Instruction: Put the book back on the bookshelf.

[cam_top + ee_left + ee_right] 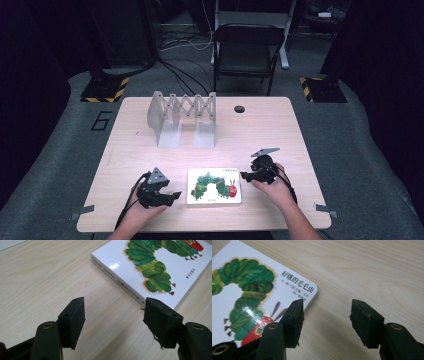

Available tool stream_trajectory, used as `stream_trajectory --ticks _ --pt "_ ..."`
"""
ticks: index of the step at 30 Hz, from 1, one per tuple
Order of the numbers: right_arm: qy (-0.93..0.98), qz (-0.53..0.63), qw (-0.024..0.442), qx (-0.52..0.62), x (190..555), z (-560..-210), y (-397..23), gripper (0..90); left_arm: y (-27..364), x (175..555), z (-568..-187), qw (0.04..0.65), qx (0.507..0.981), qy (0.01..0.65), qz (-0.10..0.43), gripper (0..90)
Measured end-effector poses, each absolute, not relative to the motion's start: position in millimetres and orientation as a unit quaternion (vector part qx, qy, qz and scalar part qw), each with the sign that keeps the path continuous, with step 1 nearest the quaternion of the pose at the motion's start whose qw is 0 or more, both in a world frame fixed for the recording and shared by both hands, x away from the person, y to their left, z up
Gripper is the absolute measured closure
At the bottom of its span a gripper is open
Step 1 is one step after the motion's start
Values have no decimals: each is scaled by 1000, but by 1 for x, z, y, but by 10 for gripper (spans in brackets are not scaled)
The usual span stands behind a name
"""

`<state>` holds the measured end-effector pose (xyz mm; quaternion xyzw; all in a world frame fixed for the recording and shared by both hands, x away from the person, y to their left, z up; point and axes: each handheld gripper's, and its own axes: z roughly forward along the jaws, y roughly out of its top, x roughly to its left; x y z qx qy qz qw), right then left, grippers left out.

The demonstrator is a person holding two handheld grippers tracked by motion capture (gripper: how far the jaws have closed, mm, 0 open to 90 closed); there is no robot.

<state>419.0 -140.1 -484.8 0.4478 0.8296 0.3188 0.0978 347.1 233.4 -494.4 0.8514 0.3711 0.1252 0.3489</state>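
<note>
Here's the picture book (214, 186), flat on the table (270, 130), cover up, in the lower middle of the high view; its long axis runs left to right across the frame, the caterpillar's red head toward the right edge; the left gripper (172, 197) sits just off its left edge, jaws apart with only bare wood between them; the right gripper (244, 175) hovers at the upper right corner, jaws spread too, gripping nothing.

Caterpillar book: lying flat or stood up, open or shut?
Flat and shut. The book lies cover-up on the table, spine edge showing closed.
</note>
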Motion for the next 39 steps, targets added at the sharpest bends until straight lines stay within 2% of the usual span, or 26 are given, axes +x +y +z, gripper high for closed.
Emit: stream_trajectory --ticks 8,12,14,24,27,39 --pt "841 317 94 428 424 -466 -128 446 222 347 -483 336 862 363 108 336" --pt "840 315 86 433 428 -465 -121 447 217 345 -488 340 859 372 92 304" --pt "841 312 89 433 429 -466 -117 444 216 345 -489 339 859 371 97 284" --pt "848 303 73 428 434 -475 -114 432 203 337 -497 353 866 342 90 296" --pt "852 301 65 424 434 -478 -114 432 204 336 -500 356 866 342 77 292" --pt "849 291 50 438 441 -487 -106 431 199 333 -510 348 869 343 76 285"
